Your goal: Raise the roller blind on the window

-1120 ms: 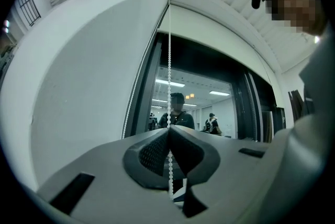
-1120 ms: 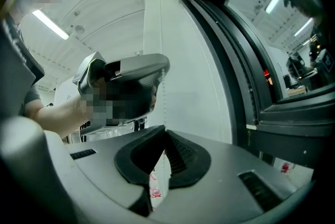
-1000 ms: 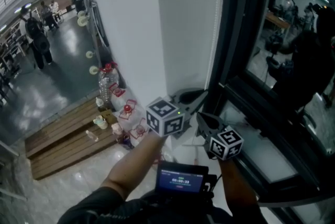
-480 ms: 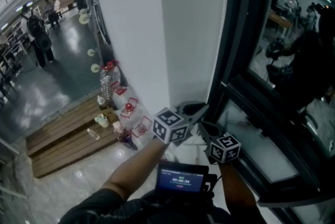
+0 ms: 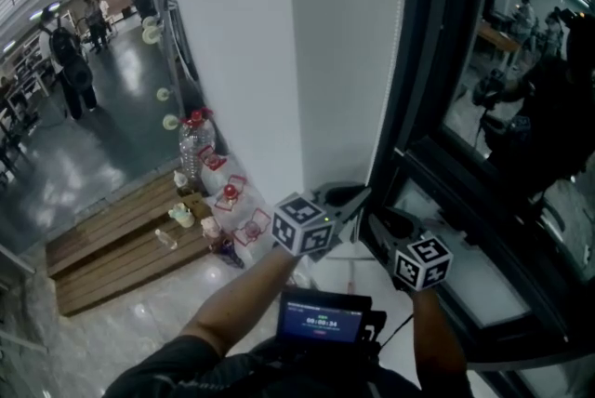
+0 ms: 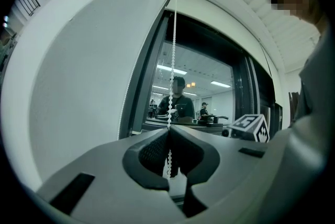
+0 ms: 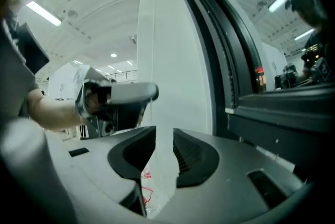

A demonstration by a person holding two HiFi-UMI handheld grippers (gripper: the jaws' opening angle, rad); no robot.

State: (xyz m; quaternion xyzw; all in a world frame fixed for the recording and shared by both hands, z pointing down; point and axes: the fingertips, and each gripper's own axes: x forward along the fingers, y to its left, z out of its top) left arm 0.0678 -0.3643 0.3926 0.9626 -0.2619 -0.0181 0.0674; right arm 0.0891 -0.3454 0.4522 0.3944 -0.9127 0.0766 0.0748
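Note:
The white roller blind (image 5: 344, 43) hangs beside the dark window frame (image 5: 437, 108), and its thin bead chain (image 5: 389, 99) runs down the blind's right edge. My left gripper (image 5: 361, 192) is level and shut on the bead chain (image 6: 172, 60), which rises taut from the left gripper (image 6: 168, 130). My right gripper (image 5: 381, 218) is just right of it and lower. The jaws of the right gripper (image 7: 164, 134) have just been opening and stand apart with nothing between them. The left gripper (image 7: 115, 100) shows ahead in the right gripper view.
A window sill (image 5: 465, 266) lies under the right gripper. Down on the left a wooden platform (image 5: 121, 238) carries bottles (image 5: 191, 145) and small items. People (image 5: 65, 61) stand far off on the floor. A small screen (image 5: 321, 317) sits at my chest.
The left gripper came down with the chain still in it. The right gripper opened its jaws and moved right, away from the chain.

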